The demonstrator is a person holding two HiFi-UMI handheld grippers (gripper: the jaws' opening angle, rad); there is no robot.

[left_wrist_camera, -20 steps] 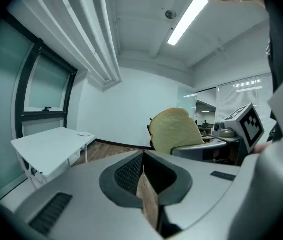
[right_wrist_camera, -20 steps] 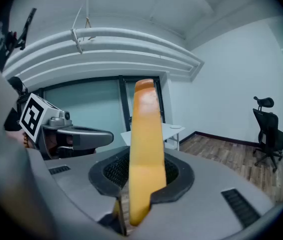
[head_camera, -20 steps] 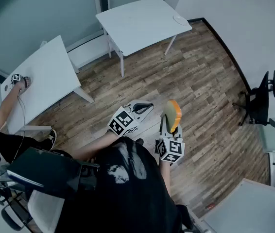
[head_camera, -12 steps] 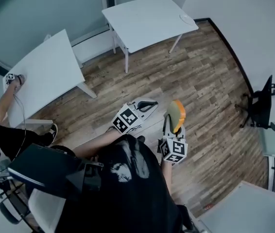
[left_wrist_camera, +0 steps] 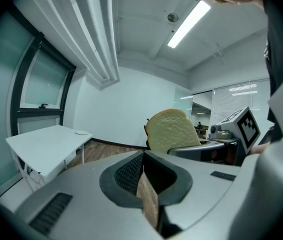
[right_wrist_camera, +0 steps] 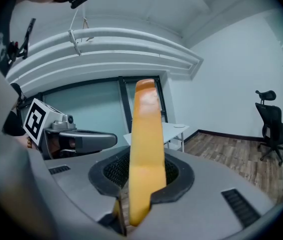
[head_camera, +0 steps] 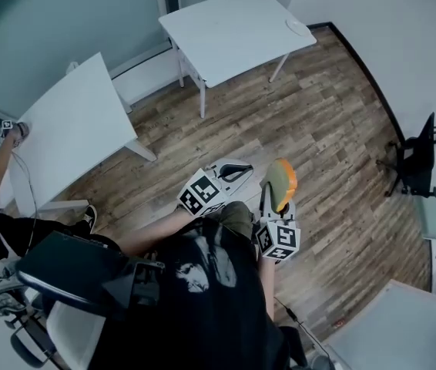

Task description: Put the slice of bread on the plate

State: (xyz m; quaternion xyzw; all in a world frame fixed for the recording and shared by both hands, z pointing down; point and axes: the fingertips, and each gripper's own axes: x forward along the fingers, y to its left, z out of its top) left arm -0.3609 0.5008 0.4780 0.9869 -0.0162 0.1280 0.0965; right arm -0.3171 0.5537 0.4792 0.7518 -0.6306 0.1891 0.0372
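Observation:
My right gripper (head_camera: 276,196) is shut on a slice of bread (head_camera: 282,182), held upright on its edge above the wooden floor. In the right gripper view the bread (right_wrist_camera: 146,149) stands edge-on between the jaws of the right gripper (right_wrist_camera: 140,186). The left gripper (head_camera: 236,169) sits just left of it, shut with nothing between its jaws. In the left gripper view its own tips (left_wrist_camera: 144,156) meet, and the bread (left_wrist_camera: 171,130) shows face-on to the right. A small white plate (head_camera: 298,28) lies on the far corner of a white table (head_camera: 233,29); the plate (left_wrist_camera: 81,132) is far from both grippers.
A second white table (head_camera: 72,129) stands at the left, where another person's hand (head_camera: 14,132) rests on it. A black office chair (head_camera: 417,160) stands at the right wall. Another white surface (head_camera: 403,330) shows at the bottom right. Wooden floor lies between me and the tables.
The head view has shifted a little, so the tables sit slightly differently in it. Both grippers keep their pose and the bread stays in the right one.

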